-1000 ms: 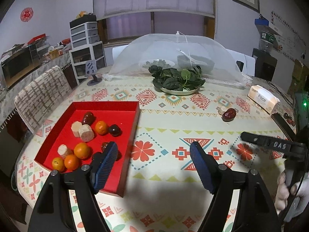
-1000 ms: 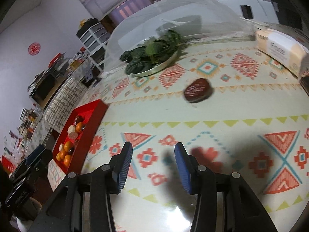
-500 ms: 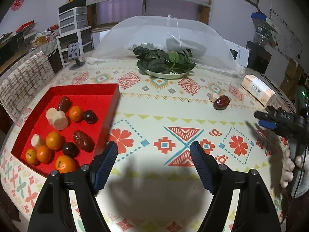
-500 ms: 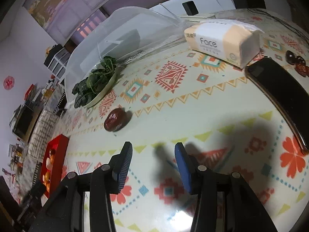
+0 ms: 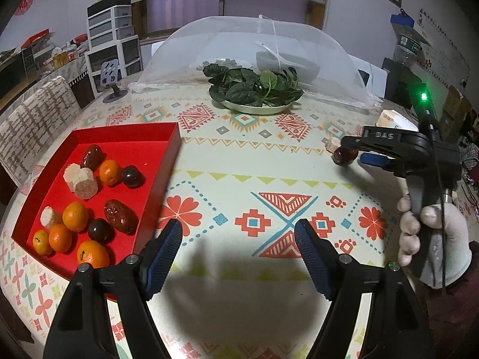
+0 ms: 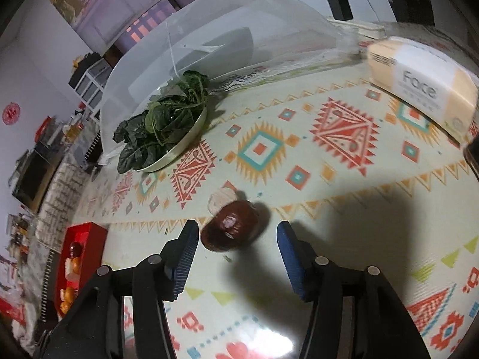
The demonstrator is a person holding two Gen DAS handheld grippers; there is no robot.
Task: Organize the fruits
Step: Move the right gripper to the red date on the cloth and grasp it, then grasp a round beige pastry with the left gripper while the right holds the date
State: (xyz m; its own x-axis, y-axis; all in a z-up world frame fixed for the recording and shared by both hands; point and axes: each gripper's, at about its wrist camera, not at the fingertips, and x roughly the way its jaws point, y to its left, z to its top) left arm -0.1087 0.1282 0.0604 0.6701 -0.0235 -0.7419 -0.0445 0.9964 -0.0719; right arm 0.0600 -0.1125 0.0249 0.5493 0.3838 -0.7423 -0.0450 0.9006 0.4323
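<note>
The right tool (image 6: 238,239) is down low over the patterned worktop (image 6: 344,179), its jaws opening, and a dark red date (image 6: 230,229) lies on the cloth between the blue pads with a gap on each side, so nothing presses on it. A small pale chunk (image 6: 220,199) sits touching the far side of that date. From the left wrist view the same date (image 5: 344,155) shows at the tip of the right tool (image 5: 357,154), which a gloved hand (image 5: 431,233) grips by the handle. The left tool (image 5: 238,251) hangs over bare cloth with its jaws set wide and nothing between them. Just to its left sits the red tray (image 5: 161,161), holding several small oranges (image 5: 74,215), two more red dates (image 5: 119,215), some dark round fruits (image 5: 131,176) and pale cut pieces (image 5: 80,179). Farther back on the worktop a plate of green leaves (image 5: 254,89) stands in front of a white mesh food cover (image 5: 314,51). A pack of tissues (image 6: 419,86) lies off to the right of the date, well apart from it.
</note>
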